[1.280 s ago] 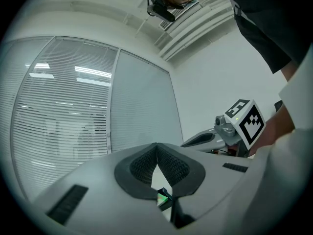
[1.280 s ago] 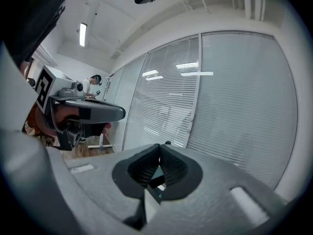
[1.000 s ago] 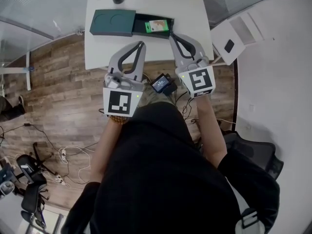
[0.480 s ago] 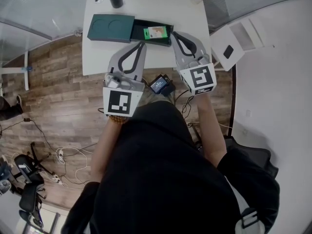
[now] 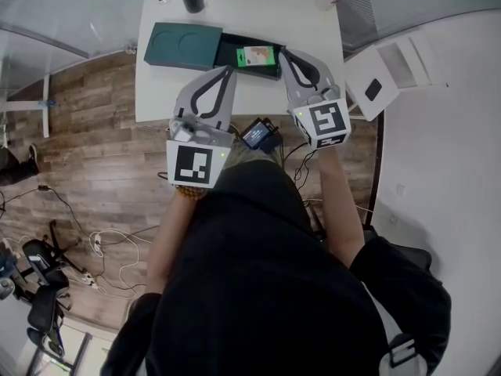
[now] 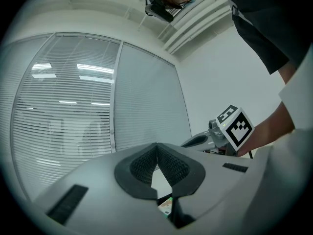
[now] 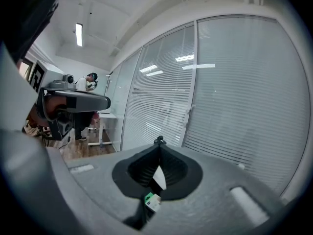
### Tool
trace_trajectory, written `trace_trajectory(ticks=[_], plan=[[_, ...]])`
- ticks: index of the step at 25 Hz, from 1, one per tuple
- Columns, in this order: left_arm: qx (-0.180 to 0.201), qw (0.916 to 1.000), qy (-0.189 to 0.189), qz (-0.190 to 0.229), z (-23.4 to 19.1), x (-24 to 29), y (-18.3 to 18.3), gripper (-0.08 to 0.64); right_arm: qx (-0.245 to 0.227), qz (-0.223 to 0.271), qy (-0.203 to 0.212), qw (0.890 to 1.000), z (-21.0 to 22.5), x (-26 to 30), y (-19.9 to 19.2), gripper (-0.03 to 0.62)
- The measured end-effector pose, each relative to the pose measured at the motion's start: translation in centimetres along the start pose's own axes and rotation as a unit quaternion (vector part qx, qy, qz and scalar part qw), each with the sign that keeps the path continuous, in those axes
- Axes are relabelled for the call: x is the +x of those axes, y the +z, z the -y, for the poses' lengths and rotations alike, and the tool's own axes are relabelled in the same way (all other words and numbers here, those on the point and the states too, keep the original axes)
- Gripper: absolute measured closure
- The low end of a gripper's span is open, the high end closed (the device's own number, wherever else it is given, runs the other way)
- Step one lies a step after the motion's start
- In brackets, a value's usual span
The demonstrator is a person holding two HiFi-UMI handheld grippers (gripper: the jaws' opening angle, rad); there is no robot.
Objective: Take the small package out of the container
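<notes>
**Step in hand: approach.** The package [image 5: 257, 54] lies in the open tray of the container [image 5: 228, 48], beside the lid [image 5: 180, 44], on the white surface [image 5: 258, 14]. It is not yet gripped.

**Claw state**
- Left claw [image 5: 229, 71]: jaws pressed together, nothing between them. It hovers over the near edge of the surface, just short of the container.
- Right claw [image 5: 283, 53]: jaws pressed together, nothing between them. Its tip is just beside the package end of the tray.
- The left gripper view shows its claw [image 6: 156, 148] with pads meeting, and the package [image 6: 167, 207] below, through the gap behind them. The right gripper view shows the same: claw [image 7: 159, 150] with pads meeting, package [image 7: 152, 201] below.

**Next move (judgement)**
1. The right claw is the nearer one and the likely choice.
2. Its jaws must spread wider than the package.
3. It must then descend into the tray, straddle the package and pinch it.
4. It then lifts clear of the tray walls.

**Labels and writing**
The package carries a green and pale label; its print is too small to read. The gripper cubes show black-and-white square markers, no text.
</notes>
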State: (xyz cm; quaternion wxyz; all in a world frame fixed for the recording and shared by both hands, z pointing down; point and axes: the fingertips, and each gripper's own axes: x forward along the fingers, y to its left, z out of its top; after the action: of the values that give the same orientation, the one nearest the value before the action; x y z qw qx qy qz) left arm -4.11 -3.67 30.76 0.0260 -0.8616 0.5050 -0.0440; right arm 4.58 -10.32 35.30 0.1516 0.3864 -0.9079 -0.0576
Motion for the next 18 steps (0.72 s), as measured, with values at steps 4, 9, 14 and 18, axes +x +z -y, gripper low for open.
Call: trace_trajectory(ticks=[4, 9, 14, 18], plan=[[0.001, 1.0000, 0.005, -0.001, -0.3, 0.8, 0.0, 0.558, 0.010, -0.005, 0.002, 1.000, 1.3, 1.0, -0.9, 0.594], [0.002, 0.9999, 0.010, -0.008, -0.7, 1.5, -0.7, 0.558, 0.010, -0.018, 0.019, 1.000, 1.7, 2.7, -2.3, 0.594], [0.001, 0.9997, 0.021, -0.015, -0.9, 2.2, -1.1, 0.558, 0.017, -0.030, 0.043, 0.998, 1.5, 4.3, -3.9, 0.593], [0.002, 0.9993, 0.031, -0.018, -1.2, 2.6, -1.4, 0.558, 0.009, -0.036, 0.061, 0.997, 1.5, 5.4, -4.7, 0.592]])
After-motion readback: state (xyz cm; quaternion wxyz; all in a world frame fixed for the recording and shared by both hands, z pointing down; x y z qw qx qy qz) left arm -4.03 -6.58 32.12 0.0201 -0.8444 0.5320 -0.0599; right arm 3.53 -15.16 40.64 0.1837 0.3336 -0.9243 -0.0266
